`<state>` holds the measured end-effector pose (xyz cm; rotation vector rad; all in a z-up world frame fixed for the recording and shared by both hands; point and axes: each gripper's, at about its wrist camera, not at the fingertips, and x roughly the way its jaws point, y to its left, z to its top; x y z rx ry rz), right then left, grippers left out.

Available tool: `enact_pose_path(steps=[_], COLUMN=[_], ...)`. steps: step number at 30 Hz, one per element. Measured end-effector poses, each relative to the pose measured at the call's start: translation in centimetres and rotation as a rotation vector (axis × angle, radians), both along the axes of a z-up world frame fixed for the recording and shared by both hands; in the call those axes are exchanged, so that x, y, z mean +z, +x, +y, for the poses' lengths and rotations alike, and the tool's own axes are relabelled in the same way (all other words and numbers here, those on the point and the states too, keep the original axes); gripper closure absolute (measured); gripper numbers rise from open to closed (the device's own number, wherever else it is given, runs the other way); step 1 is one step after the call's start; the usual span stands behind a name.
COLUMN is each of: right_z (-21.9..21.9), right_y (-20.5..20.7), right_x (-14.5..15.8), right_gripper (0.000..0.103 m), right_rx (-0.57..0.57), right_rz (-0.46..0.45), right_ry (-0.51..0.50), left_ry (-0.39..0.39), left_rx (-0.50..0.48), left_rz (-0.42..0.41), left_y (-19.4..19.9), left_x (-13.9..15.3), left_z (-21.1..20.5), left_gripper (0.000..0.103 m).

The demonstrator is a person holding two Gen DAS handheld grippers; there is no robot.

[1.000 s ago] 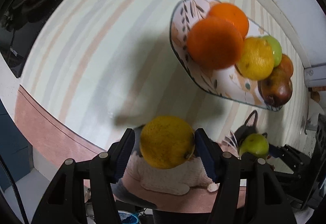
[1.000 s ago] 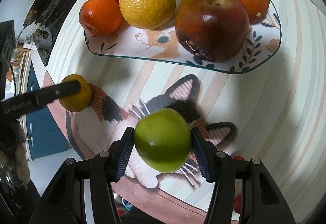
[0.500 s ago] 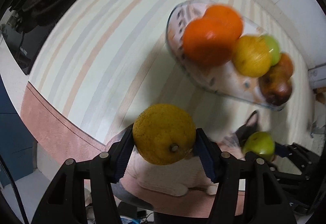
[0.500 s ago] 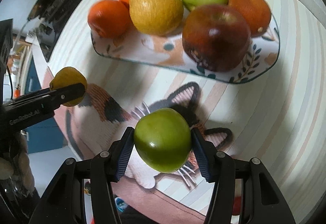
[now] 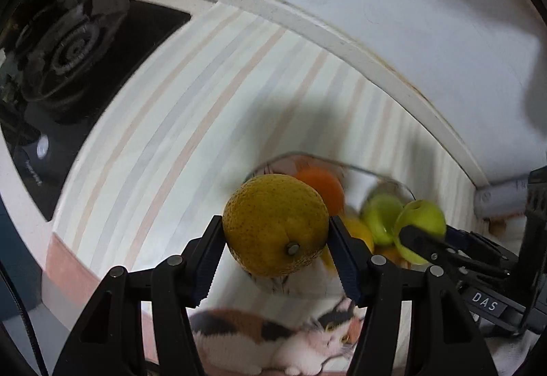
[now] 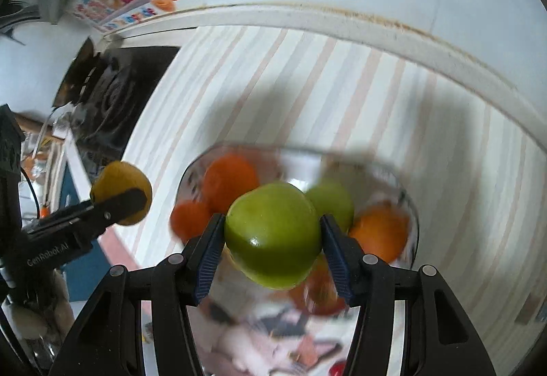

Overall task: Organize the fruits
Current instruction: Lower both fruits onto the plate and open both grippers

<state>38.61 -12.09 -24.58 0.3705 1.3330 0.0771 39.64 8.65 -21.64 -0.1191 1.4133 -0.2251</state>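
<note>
A: What is held by the left gripper [image 5: 276, 251]?

B: A yellow citrus fruit [image 5: 275, 229] is clamped between its fingers [image 5: 208, 256], both pads pressed against the rind. It is carried above the near-left end of the plate [image 6: 408, 205], clear of the striped table [image 5: 164, 123].

A: And the right gripper [image 6: 271, 247]?

B: A green apple [image 6: 273, 239] is gripped in the same way, a pad on each side. It is held over the middle of the plate, above the fruit lying there.

A: What is seen on the plate?

B: In the right wrist view, two oranges [image 6: 229, 181] are seen at the plate's left end, a second green apple [image 6: 333, 205] just behind the held one, and another orange [image 6: 379, 232] at the right end. The picture is blurred, so the dark red fruit under the held apple is perhaps an apple; it cannot be told for certain.

A: Anything else around the plate?

B: A cat-print mat [image 5: 273, 338] is laid on the table at the plate's near side, and a black stove [image 5: 68, 51] is set well to the plate's left.
</note>
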Motion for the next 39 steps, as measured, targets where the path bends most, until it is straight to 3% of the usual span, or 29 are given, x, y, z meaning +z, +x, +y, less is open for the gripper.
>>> enact_pose_path(steps=[5, 18, 21, 23, 25, 27, 31, 39], right_z=[0.6, 1.0, 0.7, 0.4, 0.1, -0.5, -1.3, -2.4], right_y=[3.8, 6.2, 6.3, 6.3, 6.3, 6.0, 5.2, 0.3], right_x=[-3.0, -6.7, -6.8, -6.9, -7.0, -6.9, -5.7, -0.7], right_gripper=[0.044, 0.043, 0.029, 0.024, 0.024, 0.024, 0.01, 0.01], right_rx=[0.049, 0.066, 0.063, 0.055, 0.045, 0.035, 0.036, 0.028], right_rz=[0.062, 0.216, 0.218, 0.228, 0.234, 0.232, 0.198, 0.076], right_ry=[-0.065, 0.012, 0.002, 0.001, 0.003, 0.013, -0.029, -0.167], left_ry=[0.032, 0.002, -0.018, -0.031, -0.051, -0.046, -0.008, 0.13], left_rx=[0.009, 0.015, 0.019, 0.022, 0.026, 0.03, 0.023, 0.023], left_rz=[0.07, 0.197, 0.204, 0.201, 0.199, 0.179, 0.128, -0.034], left_y=[2.8, 3.4, 3.3, 3.4, 3.5, 3.6, 3.6, 0.4], left_x=[-3.3, -7.1, -7.1, -7.0, -6.6, -6.1, -4.6, -1.1], left_z=[-1.6, -1.6, -1.2, -1.1, -0.9, -0.7, -0.4, -0.7], left_gripper=[0.045, 0.045, 0.044, 0.04, 0.026, 0.022, 0.021, 0.02])
